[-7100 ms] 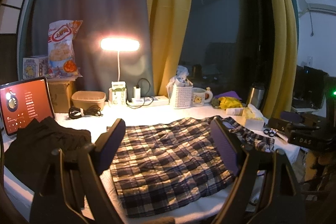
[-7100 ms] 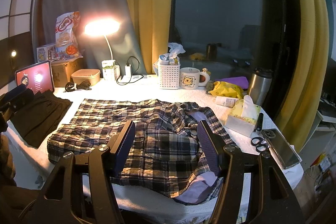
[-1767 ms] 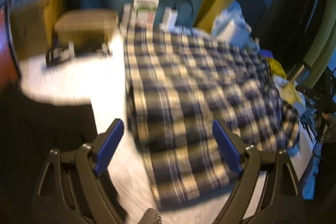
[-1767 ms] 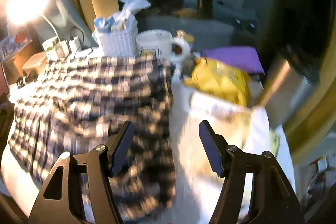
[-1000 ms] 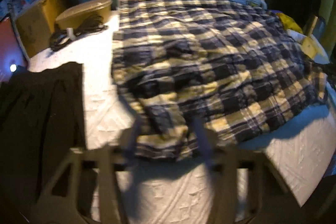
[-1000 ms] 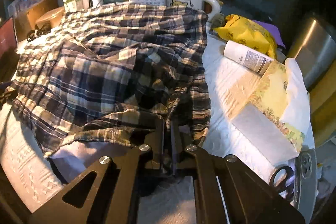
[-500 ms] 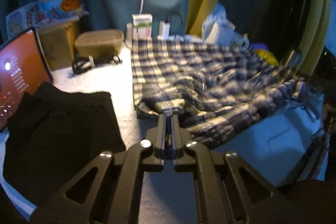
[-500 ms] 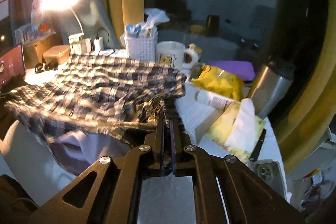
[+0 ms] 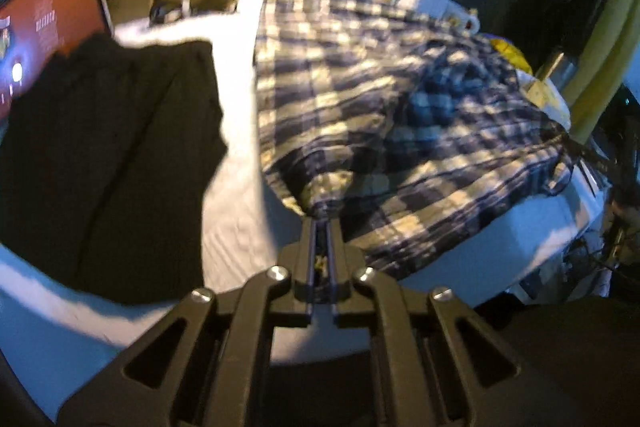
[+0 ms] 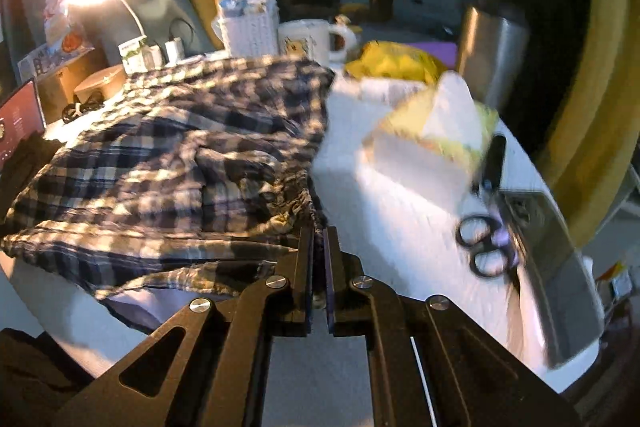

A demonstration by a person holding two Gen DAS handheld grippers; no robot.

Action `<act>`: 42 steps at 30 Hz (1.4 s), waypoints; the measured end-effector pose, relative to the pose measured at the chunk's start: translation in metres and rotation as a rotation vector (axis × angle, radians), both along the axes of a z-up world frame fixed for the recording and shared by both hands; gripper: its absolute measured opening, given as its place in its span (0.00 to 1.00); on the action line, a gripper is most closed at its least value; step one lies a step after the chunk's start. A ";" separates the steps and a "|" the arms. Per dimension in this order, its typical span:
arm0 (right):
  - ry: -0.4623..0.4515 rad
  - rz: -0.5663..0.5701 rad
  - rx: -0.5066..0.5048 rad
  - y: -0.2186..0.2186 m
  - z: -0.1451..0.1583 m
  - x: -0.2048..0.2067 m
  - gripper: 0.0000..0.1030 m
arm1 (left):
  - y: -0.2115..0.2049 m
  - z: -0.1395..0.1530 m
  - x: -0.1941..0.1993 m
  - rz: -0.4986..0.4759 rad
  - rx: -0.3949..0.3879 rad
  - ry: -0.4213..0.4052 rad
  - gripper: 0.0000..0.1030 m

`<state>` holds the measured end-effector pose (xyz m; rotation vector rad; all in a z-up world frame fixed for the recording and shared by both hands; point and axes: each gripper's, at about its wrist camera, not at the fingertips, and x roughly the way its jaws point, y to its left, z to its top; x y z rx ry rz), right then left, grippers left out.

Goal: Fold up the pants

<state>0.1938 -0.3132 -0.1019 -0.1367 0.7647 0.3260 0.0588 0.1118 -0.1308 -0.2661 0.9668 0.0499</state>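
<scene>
The plaid pants (image 9: 384,115) are pinched by both the left gripper (image 9: 320,223) and the right gripper (image 10: 318,227); scissors (image 10: 484,247) are seen only rightward, at 3 o'clock.

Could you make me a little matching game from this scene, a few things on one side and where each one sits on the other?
Things:
1. plaid pants
2. scissors
3. black garment
4. mug

Places or states:
A. lying flat, left of the plaid cloth
B. at the table's right edge, by a phone
C. pinched by both grippers
D. beside the white basket

Pairs: 1-C, 2-B, 3-A, 4-D
</scene>
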 end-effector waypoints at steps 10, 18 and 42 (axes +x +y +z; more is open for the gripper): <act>0.018 -0.017 -0.087 -0.003 -0.007 -0.007 0.05 | 0.048 0.018 -0.007 0.093 0.062 -0.033 0.11; 0.007 0.020 -0.103 -0.001 0.012 -0.012 0.58 | 0.078 0.034 0.070 0.060 0.013 -0.173 0.15; 0.063 0.047 -0.038 0.055 0.015 0.103 0.59 | 0.066 -0.019 0.190 -0.049 -0.008 -0.033 0.43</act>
